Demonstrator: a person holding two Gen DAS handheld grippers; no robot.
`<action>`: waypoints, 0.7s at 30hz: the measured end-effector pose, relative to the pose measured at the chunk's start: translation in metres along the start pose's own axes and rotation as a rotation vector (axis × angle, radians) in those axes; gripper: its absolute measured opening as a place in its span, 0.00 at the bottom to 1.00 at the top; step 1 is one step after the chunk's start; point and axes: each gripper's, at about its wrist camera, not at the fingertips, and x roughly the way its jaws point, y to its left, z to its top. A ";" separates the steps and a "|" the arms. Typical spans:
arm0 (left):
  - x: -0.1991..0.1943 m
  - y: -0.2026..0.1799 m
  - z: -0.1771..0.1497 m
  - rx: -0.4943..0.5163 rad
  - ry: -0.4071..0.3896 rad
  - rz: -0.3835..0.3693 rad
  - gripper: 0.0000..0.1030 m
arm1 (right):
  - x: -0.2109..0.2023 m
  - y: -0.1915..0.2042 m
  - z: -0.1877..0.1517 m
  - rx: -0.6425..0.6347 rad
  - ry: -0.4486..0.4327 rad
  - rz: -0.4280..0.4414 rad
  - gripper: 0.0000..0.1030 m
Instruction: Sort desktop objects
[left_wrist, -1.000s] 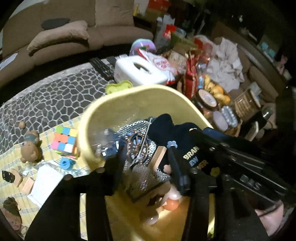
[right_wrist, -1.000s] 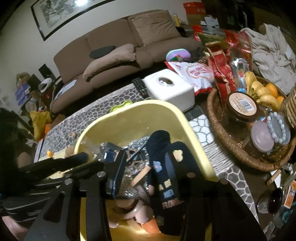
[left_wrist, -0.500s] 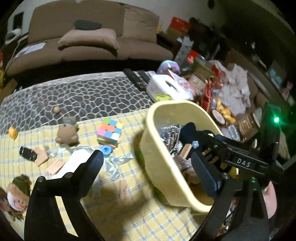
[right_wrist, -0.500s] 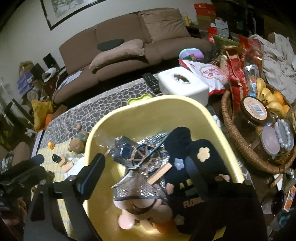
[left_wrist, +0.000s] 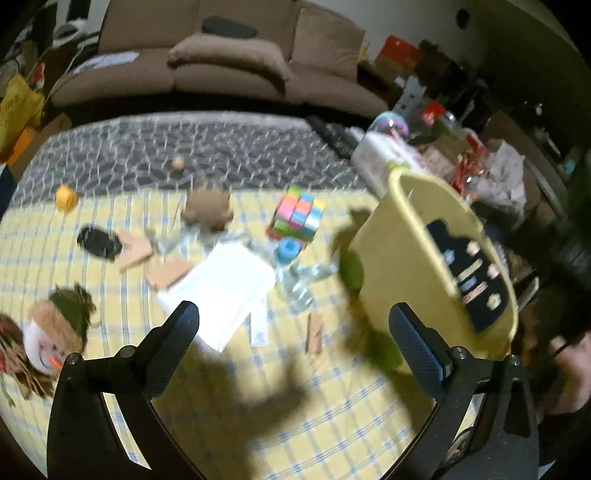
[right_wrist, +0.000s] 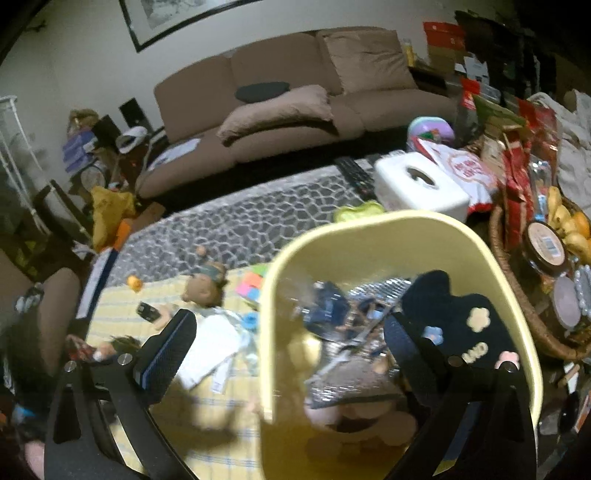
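Note:
A yellow tub (left_wrist: 406, 236) (right_wrist: 373, 240) stands on the yellow checked cloth (left_wrist: 332, 406), holding a black flowered cloth item (right_wrist: 454, 317), a silver mesh piece (right_wrist: 354, 376) and other bits. Left of it lie a colour cube (left_wrist: 297, 216), a brown bear (left_wrist: 208, 210), a blue ring (left_wrist: 287, 250), a white pad (left_wrist: 225, 291), wooden pieces (left_wrist: 136, 249) and a doll head (left_wrist: 55, 332). My left gripper (left_wrist: 293, 332) is open and empty above the cloth, left of the tub. My right gripper (right_wrist: 288, 343) is open and empty over the tub's left rim.
A white tissue box (right_wrist: 421, 184), a remote (right_wrist: 354, 173), snack bags (right_wrist: 517, 155) and a wicker basket (right_wrist: 517, 280) with jars and fruit crowd the right side. A brown sofa (right_wrist: 295, 107) stands behind the table. An orange ball (left_wrist: 66, 197) lies at the cloth's far left.
Both grippers opened and pulled back out of the tub. The left one swung left over the cloth; the right one rose and backed away, leaving the items in the tub.

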 end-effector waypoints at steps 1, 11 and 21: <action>0.004 0.002 -0.006 -0.003 0.009 0.001 1.00 | 0.000 0.005 0.001 -0.001 -0.004 0.010 1.00; 0.061 -0.015 -0.047 0.055 0.076 0.005 1.00 | 0.001 0.034 0.004 -0.025 -0.021 0.053 0.99; 0.109 -0.032 -0.061 0.111 0.068 0.029 0.64 | -0.006 0.043 0.008 -0.007 -0.063 0.112 0.99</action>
